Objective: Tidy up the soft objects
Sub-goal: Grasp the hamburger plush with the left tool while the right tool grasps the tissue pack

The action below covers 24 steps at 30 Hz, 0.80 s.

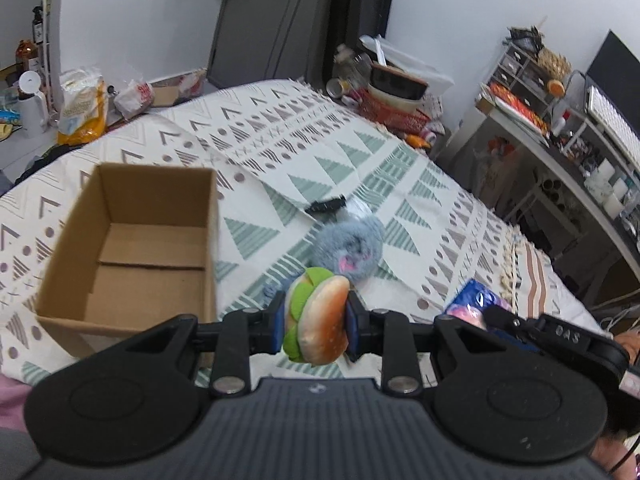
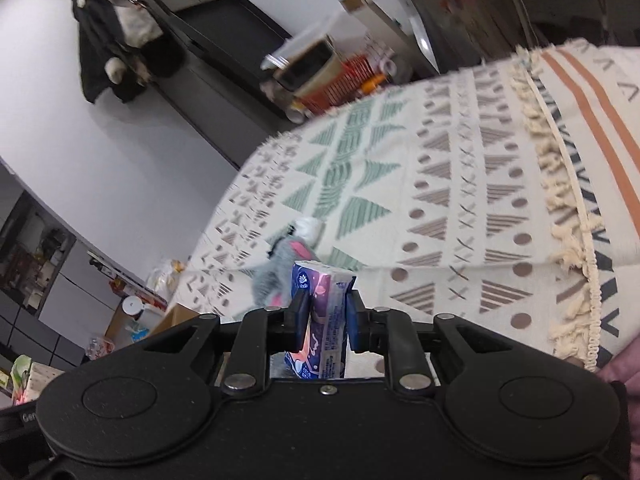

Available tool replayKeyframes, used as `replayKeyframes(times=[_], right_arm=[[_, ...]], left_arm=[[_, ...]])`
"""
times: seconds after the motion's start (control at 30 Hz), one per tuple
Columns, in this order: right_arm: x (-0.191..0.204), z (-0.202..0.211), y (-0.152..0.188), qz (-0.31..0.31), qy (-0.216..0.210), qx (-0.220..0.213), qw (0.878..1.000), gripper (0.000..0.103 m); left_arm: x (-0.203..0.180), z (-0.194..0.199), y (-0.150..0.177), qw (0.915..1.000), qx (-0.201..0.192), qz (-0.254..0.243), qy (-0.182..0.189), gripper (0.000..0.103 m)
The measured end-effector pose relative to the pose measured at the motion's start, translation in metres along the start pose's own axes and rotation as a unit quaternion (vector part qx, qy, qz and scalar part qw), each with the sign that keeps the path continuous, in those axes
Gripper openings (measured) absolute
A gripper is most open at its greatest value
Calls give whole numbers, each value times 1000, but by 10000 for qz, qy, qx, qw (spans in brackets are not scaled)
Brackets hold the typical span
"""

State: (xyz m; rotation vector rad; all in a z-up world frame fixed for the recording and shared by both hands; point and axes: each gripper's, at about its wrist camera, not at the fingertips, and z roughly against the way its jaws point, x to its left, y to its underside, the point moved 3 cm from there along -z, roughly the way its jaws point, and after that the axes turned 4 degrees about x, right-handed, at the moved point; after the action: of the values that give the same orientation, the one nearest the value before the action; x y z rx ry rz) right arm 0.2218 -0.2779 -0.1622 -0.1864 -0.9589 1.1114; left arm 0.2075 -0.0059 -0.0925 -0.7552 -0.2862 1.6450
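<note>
Both grippers gripping soft items above the patterned bedspread (image 1: 360, 168).
The left gripper (image 1: 316, 320) is squeezing a plush hamburger toy (image 1: 320, 316) beside the open brown cardboard box (image 1: 132, 248); the right gripper (image 2: 325, 316) is clamping a purple tissue packet (image 2: 324, 312).

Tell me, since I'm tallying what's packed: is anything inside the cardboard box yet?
No, the left wrist view shows the cardboard box holding nothing but its bare bottom flaps, while the burger plush sits clamped in the left gripper.

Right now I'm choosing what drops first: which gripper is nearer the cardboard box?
Left. The left gripper, shut on the burger toy, hangs just beside the cardboard box. The right gripper, holding the tissue pack, sits farther off.
</note>
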Motion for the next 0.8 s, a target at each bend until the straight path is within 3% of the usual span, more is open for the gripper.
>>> replayKeyframes(times=[0.8], right_arm=[[96,-23,27,664,-71,-37,9978,19]], left_arm=[[116,18,-34,9972,-234,619,-351,29]])
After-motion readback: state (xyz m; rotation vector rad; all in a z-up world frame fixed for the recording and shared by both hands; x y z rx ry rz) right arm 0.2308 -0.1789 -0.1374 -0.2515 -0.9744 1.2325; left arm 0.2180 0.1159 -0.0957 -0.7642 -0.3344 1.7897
